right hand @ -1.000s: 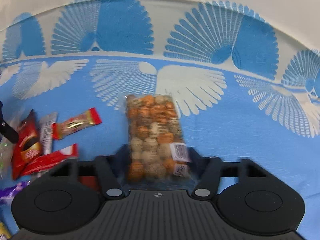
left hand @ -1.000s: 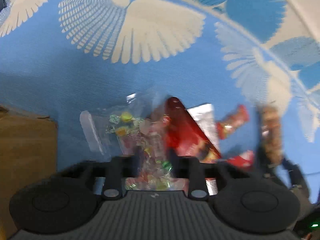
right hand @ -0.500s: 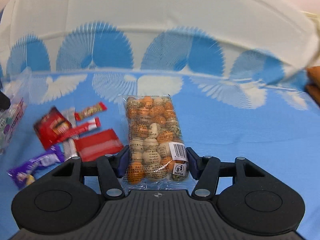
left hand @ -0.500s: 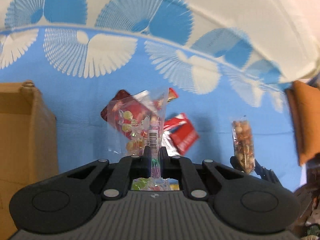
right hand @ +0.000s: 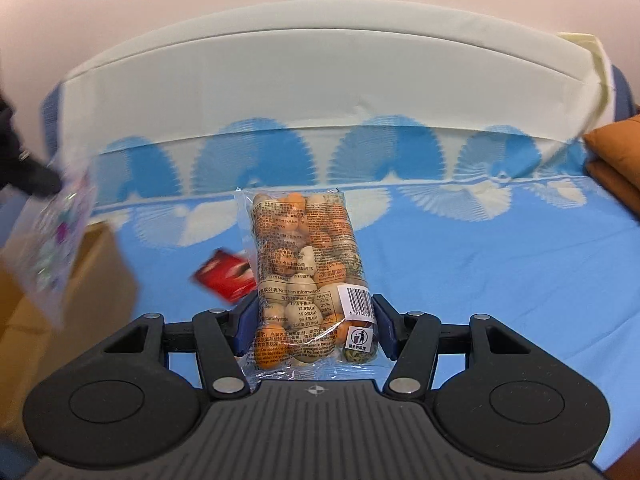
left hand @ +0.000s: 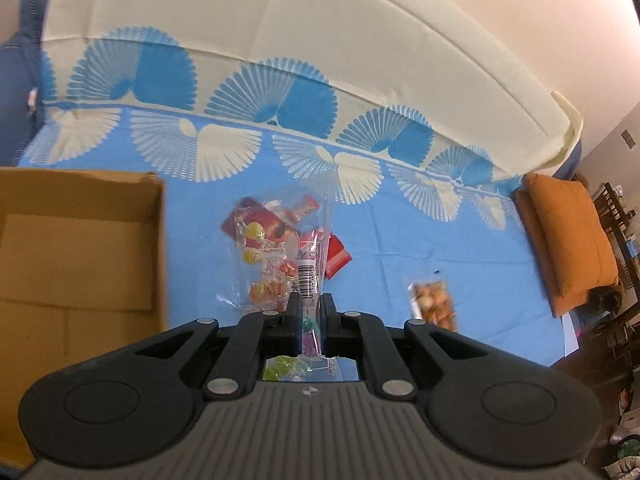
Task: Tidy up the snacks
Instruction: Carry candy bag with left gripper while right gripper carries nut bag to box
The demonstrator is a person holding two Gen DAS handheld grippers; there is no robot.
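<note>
My left gripper point(left hand: 311, 308) is shut on a clear candy bag point(left hand: 276, 256) and holds it high above the blue bedspread. It also shows blurred at the left of the right wrist view point(right hand: 52, 248). My right gripper point(right hand: 312, 320) is shut on a clear bag of coated nuts point(right hand: 308, 276), lifted off the bed. That nut bag shows at the right of the left wrist view point(left hand: 432, 304). A brown cardboard box point(left hand: 76, 248) stands on the left. Red snack packets point(left hand: 336, 254) lie on the bed behind the candy bag.
An orange cushion point(left hand: 568, 236) lies at the bed's right edge. A white sheet point(right hand: 320, 80) covers the far part of the bed against the wall. A red packet point(right hand: 224, 276) lies on the bed left of the nut bag, and the box corner point(right hand: 100, 280) is near it.
Both grippers have risen well above the bed with their bags. The left gripper closed on the candy bag and lifted it; the cardboard box has come into view on the left.
</note>
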